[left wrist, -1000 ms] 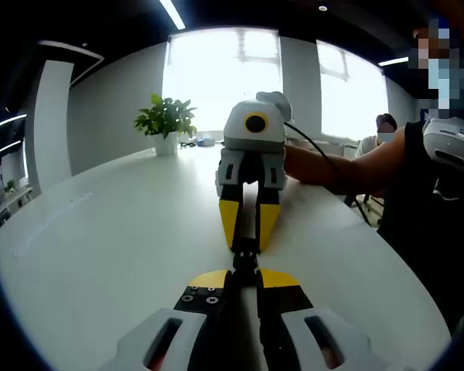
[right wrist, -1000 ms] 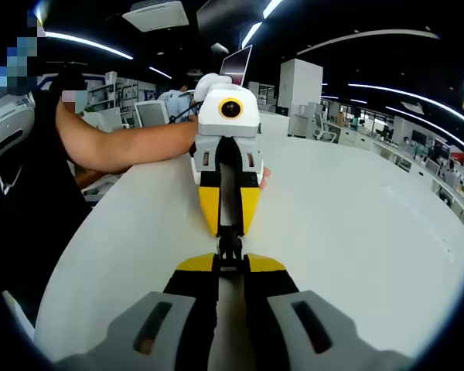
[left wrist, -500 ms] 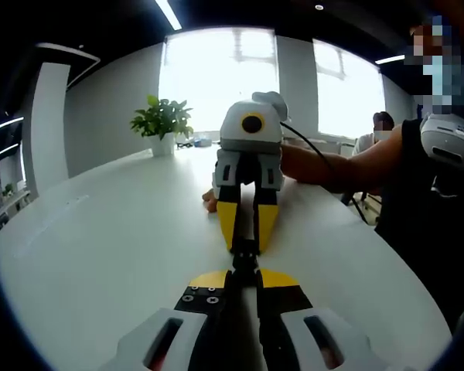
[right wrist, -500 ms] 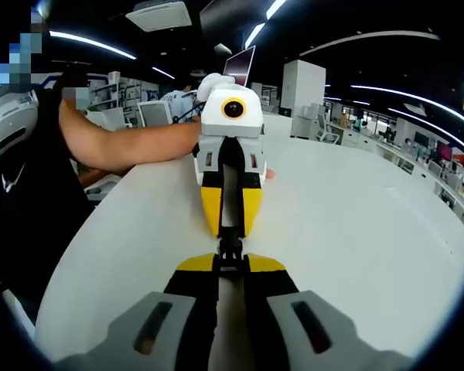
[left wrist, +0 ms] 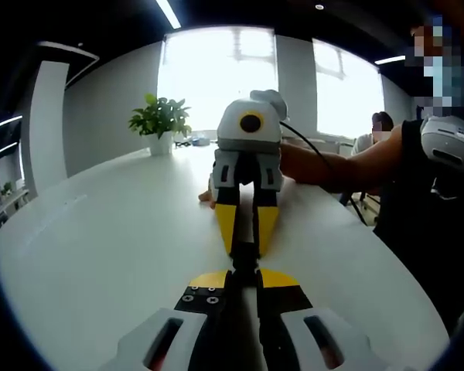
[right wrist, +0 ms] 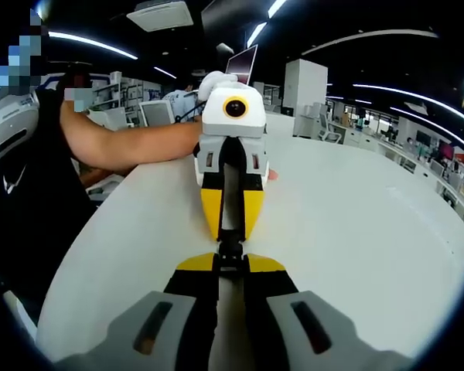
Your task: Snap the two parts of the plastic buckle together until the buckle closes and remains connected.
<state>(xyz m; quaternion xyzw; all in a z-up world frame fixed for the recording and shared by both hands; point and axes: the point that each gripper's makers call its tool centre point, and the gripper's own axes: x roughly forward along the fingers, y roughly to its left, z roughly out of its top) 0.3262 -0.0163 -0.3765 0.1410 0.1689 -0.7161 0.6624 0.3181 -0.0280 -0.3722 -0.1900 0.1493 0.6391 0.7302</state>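
A small black plastic buckle (left wrist: 245, 260) spans the short gap between the two grippers, which face each other tip to tip just above the white table (left wrist: 100, 232). In the left gripper view my left gripper (left wrist: 244, 278) is shut on the near end of the buckle, and the right gripper (left wrist: 246, 246) is shut on the far end. In the right gripper view the buckle (right wrist: 230, 249) runs from my right gripper (right wrist: 230, 265) to the left gripper (right wrist: 230, 235). The joint between the two buckle parts is too small and dark to make out.
A potted plant (left wrist: 161, 124) stands at the far end of the table. The person's forearm (left wrist: 332, 166) lies over the table's right side, and the other forearm (right wrist: 124, 143) reaches in from the left. The table edge (right wrist: 69, 263) curves close by.
The right gripper has drifted slightly left in the left gripper view. Both grippers stay shut on the buckle, tip to tip.
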